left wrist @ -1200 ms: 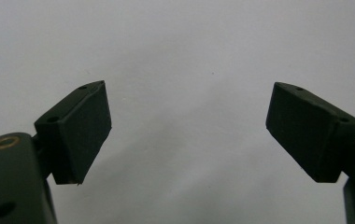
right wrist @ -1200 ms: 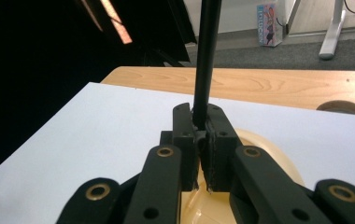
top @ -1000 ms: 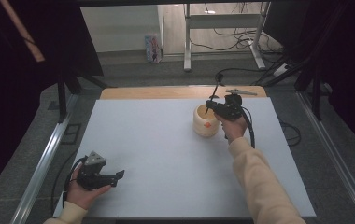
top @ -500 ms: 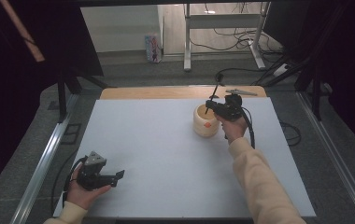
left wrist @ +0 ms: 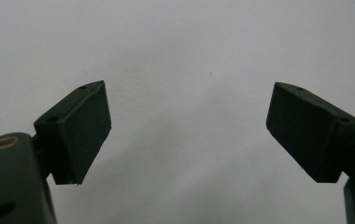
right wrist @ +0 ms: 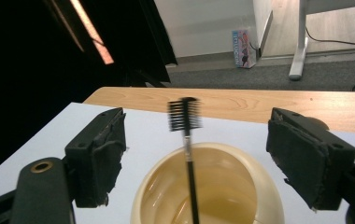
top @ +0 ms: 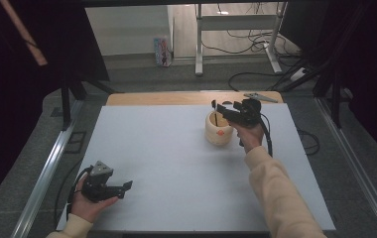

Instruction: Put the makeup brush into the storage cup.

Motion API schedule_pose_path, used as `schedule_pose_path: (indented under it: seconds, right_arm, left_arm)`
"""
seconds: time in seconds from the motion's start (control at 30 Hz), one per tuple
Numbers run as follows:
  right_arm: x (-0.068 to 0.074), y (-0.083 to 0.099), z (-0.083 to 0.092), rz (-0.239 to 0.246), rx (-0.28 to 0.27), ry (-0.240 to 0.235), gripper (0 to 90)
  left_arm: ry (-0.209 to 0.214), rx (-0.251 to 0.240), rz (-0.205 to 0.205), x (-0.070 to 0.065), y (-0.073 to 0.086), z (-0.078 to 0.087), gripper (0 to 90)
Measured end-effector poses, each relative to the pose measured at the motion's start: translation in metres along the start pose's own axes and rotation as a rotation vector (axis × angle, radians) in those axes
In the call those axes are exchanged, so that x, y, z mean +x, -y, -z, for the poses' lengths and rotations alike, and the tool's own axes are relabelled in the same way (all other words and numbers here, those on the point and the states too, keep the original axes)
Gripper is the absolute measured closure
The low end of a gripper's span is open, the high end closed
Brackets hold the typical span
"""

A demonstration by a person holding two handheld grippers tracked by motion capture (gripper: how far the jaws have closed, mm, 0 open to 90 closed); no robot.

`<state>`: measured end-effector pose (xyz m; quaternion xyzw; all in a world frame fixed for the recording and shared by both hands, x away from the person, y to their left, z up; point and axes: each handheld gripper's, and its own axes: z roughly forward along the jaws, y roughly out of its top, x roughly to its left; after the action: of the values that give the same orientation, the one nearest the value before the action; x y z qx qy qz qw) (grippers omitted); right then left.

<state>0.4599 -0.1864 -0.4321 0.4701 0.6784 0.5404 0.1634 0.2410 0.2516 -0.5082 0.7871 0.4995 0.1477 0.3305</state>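
A cream cup (top: pixel 219 133) stands on the white table (top: pixel 166 158) at the back right. My right gripper (top: pixel 222 107) hovers just above its rim. Its jaws have just been opening and now stand wide, open. Between them, untouched by either pad, a thin black brush (right wrist: pixel 185 114) stands bristles up, its handle reaching down into the cup (right wrist: pixel 245 163). The bristle head looks blurred. My left gripper (top: pixel 126 187) rests low at the front left, open, with only bare table between its fingers (left wrist: pixel 80 133).
A wooden strip (top: pixel 176 97) runs along the table's far edge. Beyond it are floor cables (top: pixel 256 74) and a metal stand's legs (top: pixel 199 59). A small grey flat piece (top: pixel 260 97) lies on the wood at the back right.
The right gripper's jaws have parted and let go of the brush, which now stands in the cup. The left hand has not moved.
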Motion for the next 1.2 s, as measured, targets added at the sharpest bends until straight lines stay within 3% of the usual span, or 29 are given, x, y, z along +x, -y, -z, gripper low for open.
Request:
schedule_pose_path:
  seconds: [0.5, 0.63, 0.93, 1.2]
  right_arm:
    - [0.001, 0.002, 0.011, 0.019, 0.016, -0.034, 16.2]
    - [0.001, 0.004, 0.019, 0.056, 0.040, -0.052, 15.4]
    - [-0.004, 0.013, 0.052, 0.104, 0.068, -0.084, 14.4]
    - [-0.011, 0.029, 0.088, 0.142, 0.076, -0.081, 14.1]
  left_arm:
    - [0.011, -0.008, -0.008, -0.003, -0.004, 0.000, 15.0]
    - [0.013, -0.006, -0.009, -0.002, -0.005, -0.001, 14.9]
    - [0.008, -0.006, -0.001, -0.001, -0.003, 0.000, 14.9]
    - [0.005, -0.002, -0.003, -0.003, -0.003, 0.000, 14.9]
